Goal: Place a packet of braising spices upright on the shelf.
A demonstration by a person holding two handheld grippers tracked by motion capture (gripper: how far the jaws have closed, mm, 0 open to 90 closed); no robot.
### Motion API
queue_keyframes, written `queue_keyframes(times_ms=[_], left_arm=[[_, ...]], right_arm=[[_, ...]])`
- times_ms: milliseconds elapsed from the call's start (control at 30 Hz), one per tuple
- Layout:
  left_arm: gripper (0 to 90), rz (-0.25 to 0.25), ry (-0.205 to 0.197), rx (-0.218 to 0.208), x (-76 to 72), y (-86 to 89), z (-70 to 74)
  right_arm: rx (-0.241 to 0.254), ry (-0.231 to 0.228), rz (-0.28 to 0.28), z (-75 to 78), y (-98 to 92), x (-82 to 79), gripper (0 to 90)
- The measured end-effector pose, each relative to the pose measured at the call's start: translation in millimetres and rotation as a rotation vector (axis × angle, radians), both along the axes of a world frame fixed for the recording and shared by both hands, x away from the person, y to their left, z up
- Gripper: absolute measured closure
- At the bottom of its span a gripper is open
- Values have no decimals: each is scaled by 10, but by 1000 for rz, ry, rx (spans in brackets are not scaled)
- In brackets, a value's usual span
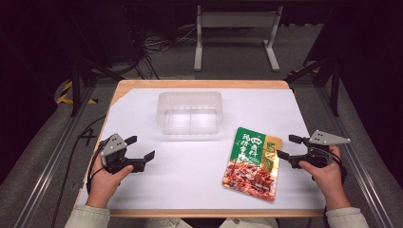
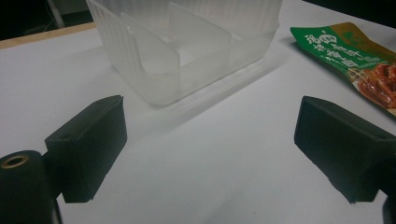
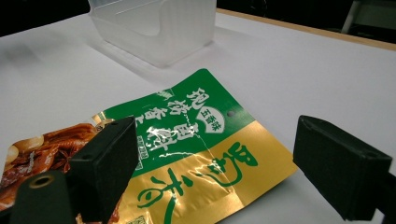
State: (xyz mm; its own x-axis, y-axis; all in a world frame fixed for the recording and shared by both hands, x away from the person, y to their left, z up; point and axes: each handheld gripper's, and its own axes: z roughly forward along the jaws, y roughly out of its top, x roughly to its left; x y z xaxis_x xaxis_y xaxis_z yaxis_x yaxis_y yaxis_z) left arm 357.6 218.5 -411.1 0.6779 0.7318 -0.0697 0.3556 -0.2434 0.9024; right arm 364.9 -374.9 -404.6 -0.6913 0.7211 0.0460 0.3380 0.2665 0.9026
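Note:
A green and gold snack packet (image 1: 252, 164) (image 3: 187, 154) (image 2: 359, 60) lies flat on the white table cover, right of centre. A clear plastic box (image 1: 190, 112) (image 2: 187, 51) (image 3: 154, 28) with an inner divider stands behind the middle. My right gripper (image 1: 287, 147) (image 3: 215, 168) is open just right of the packet's gold edge, its jaws either side of that corner. My left gripper (image 1: 140, 147) (image 2: 210, 149) is open at the left, over bare cover, pointing toward the box with nothing between its jaws.
The white cover (image 1: 199, 175) spans most of the wooden table (image 1: 199, 84). Beyond the far edge stand a white frame (image 1: 235, 28) and loose cables on the floor. Metal rails run along both sides of the table.

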Motion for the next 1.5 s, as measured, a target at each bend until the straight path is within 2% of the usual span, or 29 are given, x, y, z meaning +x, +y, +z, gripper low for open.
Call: queue_keyframes(times_ms=[100,233,467,600,767,833,900,933,1267,1500], left_arm=[[102,-3,-5,6,-1,-5,2],[101,-1,-6,-7,-22,-6,15],[99,-6,-23,-9,-31,7,34],[98,-5,-17,-14,-35,0,33],[96,-16,-19,-17,-55,-34,60],[95,-19,-20,-16,-63,-40,70],[94,-22,-24,-14,-63,-42,73],[94,-21,-24,-17,-66,-47,72],[93,-27,-29,-11,-79,-59,80],[93,-29,-21,-12,-86,-63,77]], right_arm=[[3,-17,3,52,17,15,130],[4,-36,6,113,41,24,121],[15,-43,8,156,52,41,109],[11,-36,16,181,56,80,98],[9,-46,3,216,68,143,42],[25,-37,-15,225,76,177,36],[25,-30,-14,227,76,194,36],[14,-8,-6,229,70,236,40],[27,28,9,167,55,364,74],[9,12,28,106,50,465,110]])
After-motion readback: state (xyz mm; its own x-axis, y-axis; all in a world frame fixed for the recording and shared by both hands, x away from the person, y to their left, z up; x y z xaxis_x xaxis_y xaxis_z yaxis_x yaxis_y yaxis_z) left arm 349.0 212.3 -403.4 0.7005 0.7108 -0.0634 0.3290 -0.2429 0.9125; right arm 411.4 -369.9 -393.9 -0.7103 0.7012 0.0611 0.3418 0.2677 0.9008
